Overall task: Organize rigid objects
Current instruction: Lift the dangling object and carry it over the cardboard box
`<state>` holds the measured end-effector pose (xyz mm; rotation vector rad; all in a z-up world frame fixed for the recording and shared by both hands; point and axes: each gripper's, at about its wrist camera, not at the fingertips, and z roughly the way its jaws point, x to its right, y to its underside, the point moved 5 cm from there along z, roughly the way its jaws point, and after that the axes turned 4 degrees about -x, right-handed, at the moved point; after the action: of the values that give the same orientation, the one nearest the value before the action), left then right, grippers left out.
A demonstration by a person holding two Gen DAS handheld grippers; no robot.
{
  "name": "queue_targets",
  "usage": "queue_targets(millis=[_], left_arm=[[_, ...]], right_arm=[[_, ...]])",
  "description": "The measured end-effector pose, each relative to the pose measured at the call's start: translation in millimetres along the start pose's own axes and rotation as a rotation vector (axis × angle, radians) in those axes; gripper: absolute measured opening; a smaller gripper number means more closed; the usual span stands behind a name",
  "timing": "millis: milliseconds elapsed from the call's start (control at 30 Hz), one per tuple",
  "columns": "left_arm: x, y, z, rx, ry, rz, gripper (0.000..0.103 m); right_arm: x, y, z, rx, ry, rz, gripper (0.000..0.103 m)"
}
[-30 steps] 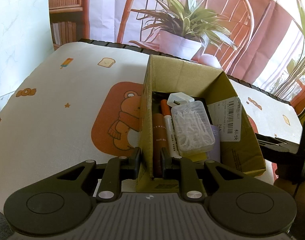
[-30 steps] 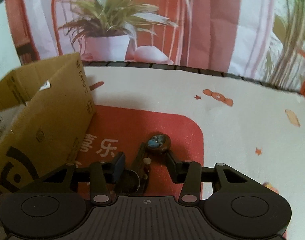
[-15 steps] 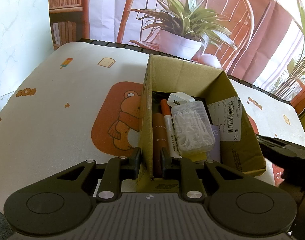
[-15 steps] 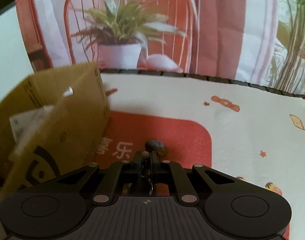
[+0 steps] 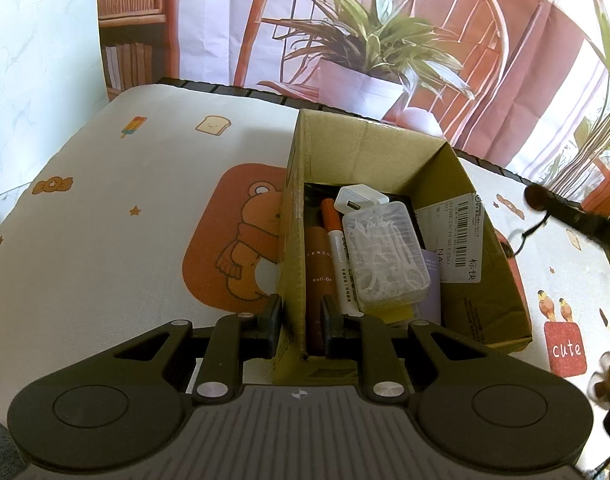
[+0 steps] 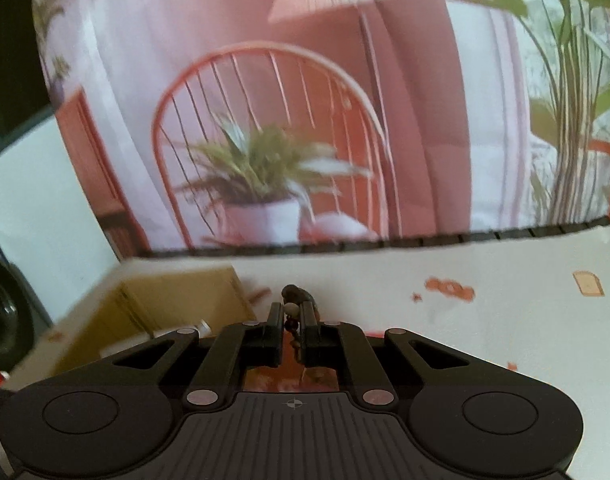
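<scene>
My left gripper (image 5: 299, 314) is shut on the near left wall of an open cardboard box (image 5: 401, 156), one finger outside, one inside. The box holds a clear case of floss picks (image 5: 385, 254), an orange-capped marker (image 5: 336, 252), a brown roll-on tube (image 5: 318, 268) and a white charger (image 5: 361, 199). My right gripper (image 6: 292, 314) is shut on a small brown beaded ornament (image 6: 293, 294), lifted above the table. In the left wrist view that ornament (image 5: 539, 197) shows at the right, above the table beyond the box. The box (image 6: 165, 312) lies left of my right gripper.
The table wears a white cloth (image 5: 125, 200) with a bear print (image 5: 241, 240) and a red "cute" patch (image 5: 565, 350). A backdrop with a printed chair and potted plant (image 5: 369, 60) stands behind the far edge. A dark round object (image 6: 5, 312) sits at far left.
My right gripper shut on the brown ornament, lifted it off the red mat and tipped upward. My left gripper stayed clamped on the box wall.
</scene>
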<state>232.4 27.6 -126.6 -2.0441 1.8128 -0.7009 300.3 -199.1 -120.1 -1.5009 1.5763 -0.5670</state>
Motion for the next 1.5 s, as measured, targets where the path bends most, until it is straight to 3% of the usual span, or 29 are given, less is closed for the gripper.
queue_targets(millis=[433, 633, 1033, 1233, 1500], left_arm=[[0.1, 0.0, 0.0, 0.000, 0.000, 0.000, 0.020], [0.1, 0.0, 0.0, 0.000, 0.000, 0.000, 0.020], [0.3, -0.1, -0.2, 0.000, 0.001, -0.001, 0.021], [0.1, -0.2, -0.4, 0.000, 0.003, -0.003, 0.021], [0.7, -0.9, -0.5, 0.000, 0.006, -0.004, 0.021]], right_arm=[[-59.9, -54.2, -51.2, 0.172, -0.185, -0.088, 0.007], [-85.8, -65.8, -65.5, 0.195, -0.269, -0.143, 0.007], [-106.7, -27.7, -58.2, 0.035, -0.350, -0.185, 0.007], [-99.1, -4.7, -29.2, -0.072, -0.302, -0.144, 0.007], [-96.8, 5.5, 13.4, -0.136, -0.208, -0.173, 0.007]])
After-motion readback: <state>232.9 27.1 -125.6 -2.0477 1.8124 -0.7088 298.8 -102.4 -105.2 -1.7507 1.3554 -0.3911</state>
